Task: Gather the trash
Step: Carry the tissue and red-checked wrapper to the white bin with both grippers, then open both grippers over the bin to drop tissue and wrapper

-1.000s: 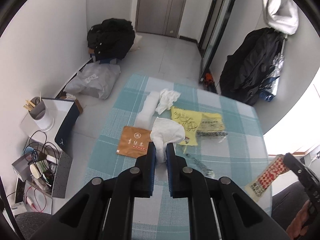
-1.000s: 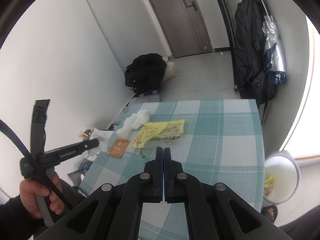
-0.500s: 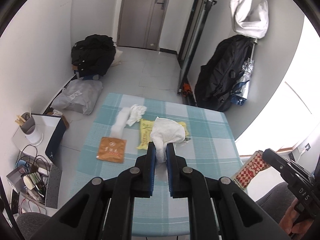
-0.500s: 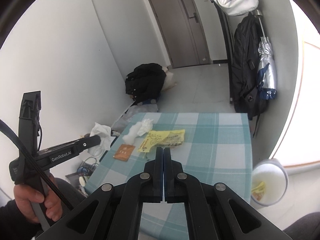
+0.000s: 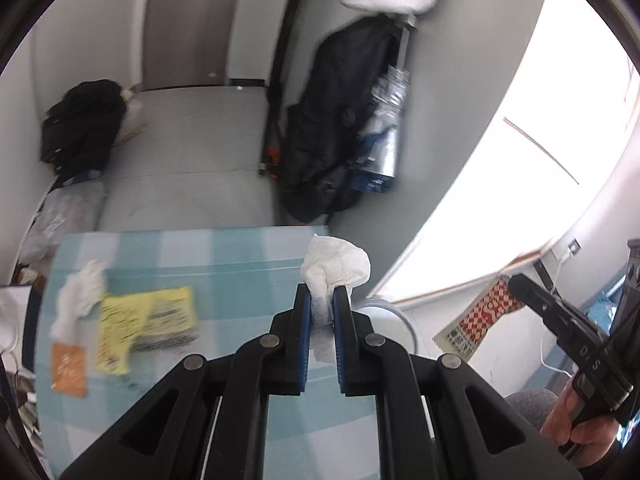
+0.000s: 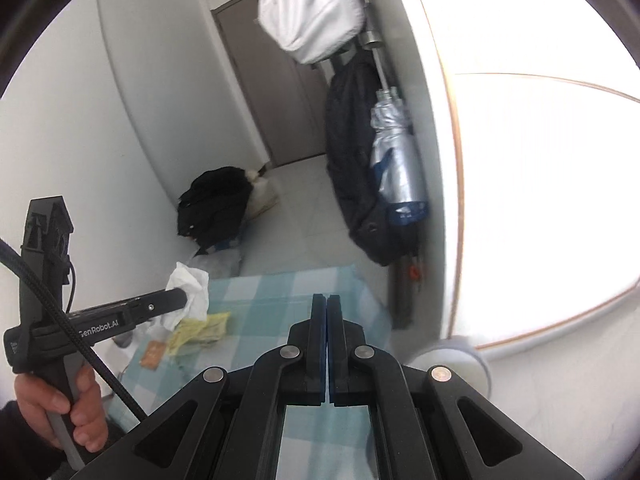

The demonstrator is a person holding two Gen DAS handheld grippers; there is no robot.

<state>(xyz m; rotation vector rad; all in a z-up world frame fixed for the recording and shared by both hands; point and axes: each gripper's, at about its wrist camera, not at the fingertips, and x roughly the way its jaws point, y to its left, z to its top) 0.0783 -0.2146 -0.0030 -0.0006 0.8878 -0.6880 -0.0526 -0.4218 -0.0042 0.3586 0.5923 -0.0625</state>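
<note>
My left gripper is shut on a crumpled white tissue and holds it above the right edge of the checked table. It also shows in the right wrist view with the tissue. My right gripper is shut on a red-and-white checked wrapper, held off the table to the right; in its own view the pads look pressed together and the wrapper is hidden. On the table lie another white tissue, a yellow wrapper and an orange packet.
A white bin stands on the floor right of the table; its rim shows behind my left fingers. A black bag with a silver umbrella hangs on the wall. A black backpack and a grey bag lie on the floor.
My left gripper has swung to the right with the tissue, from over the middle of the table to its right edge near the bin. The right gripper has tilted upward.
</note>
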